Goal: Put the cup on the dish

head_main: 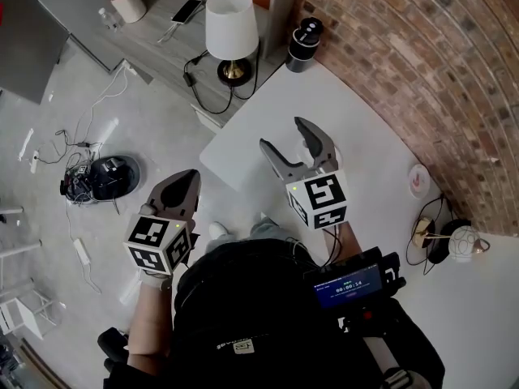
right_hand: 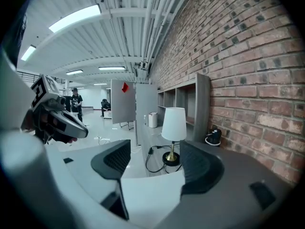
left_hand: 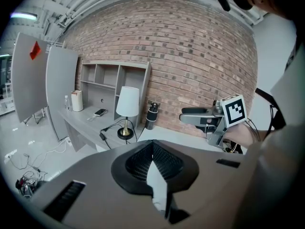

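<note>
Dark-clad person (head_main: 259, 314), left gripper (head_main: 186, 181) fingers clenched together, right gripper (head_main: 282, 134) fingers released above white table (head_main: 373, 136), lamp (head_main: 231, 24) beyond.

Over on the grey desk (head_main: 158, 35), a white-shaded lamp (head_main: 231, 24) stands at the end nearest the white table (head_main: 381, 217), its black cable (head_main: 197, 87) looping down off the front edge. Mid-desk lies a phone (head_main: 186, 10), and a white canister (head_main: 127, 1) sits at the far end. A black cylinder (head_main: 306, 43) occupies the table's far corner, right beside the brick wall (head_main: 422, 63). At the table's right edge there's a white globe (head_main: 465, 241) with a brass fitting and black cord. Down on the floor, a round black device (head_main: 109, 177) sits among tangled cables.
</note>
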`<state>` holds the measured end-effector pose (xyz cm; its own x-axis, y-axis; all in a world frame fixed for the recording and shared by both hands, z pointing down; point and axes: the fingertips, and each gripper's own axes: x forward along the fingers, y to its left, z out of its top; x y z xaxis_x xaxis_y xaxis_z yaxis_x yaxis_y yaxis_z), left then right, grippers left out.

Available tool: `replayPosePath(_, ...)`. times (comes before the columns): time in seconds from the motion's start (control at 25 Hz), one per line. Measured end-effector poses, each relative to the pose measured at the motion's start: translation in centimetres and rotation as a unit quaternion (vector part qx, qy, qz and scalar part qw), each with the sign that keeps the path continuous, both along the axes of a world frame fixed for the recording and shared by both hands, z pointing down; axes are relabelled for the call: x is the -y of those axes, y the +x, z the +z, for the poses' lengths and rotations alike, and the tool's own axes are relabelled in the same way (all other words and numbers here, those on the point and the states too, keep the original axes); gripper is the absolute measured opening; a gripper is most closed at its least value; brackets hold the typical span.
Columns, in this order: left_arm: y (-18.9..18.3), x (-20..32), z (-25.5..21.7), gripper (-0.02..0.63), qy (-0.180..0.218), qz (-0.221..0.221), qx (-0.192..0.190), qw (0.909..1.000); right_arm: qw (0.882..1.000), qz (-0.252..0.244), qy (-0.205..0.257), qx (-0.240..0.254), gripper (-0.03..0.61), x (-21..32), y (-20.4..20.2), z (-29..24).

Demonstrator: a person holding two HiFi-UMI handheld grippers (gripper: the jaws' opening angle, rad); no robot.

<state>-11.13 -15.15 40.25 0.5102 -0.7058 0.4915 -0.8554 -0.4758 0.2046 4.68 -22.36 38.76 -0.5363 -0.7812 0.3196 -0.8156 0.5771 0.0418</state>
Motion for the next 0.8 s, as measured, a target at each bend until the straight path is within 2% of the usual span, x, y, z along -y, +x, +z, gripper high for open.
replayPosePath(0.48,-2.0,-0.5,-1.5,0.006,0.023,-0.007,-0.014,0.9996,0.998,-0.033,0.039,0.045,0.253,-1.9,-6.0,-3.5)
replayPosePath(0.8,-3.3,-0.9,-1.8,0.006,0.026,-0.017,-0.034,0.9990,0.996,-0.058,0.046,0.046,0.238,-3.2,-9.0,-4.0)
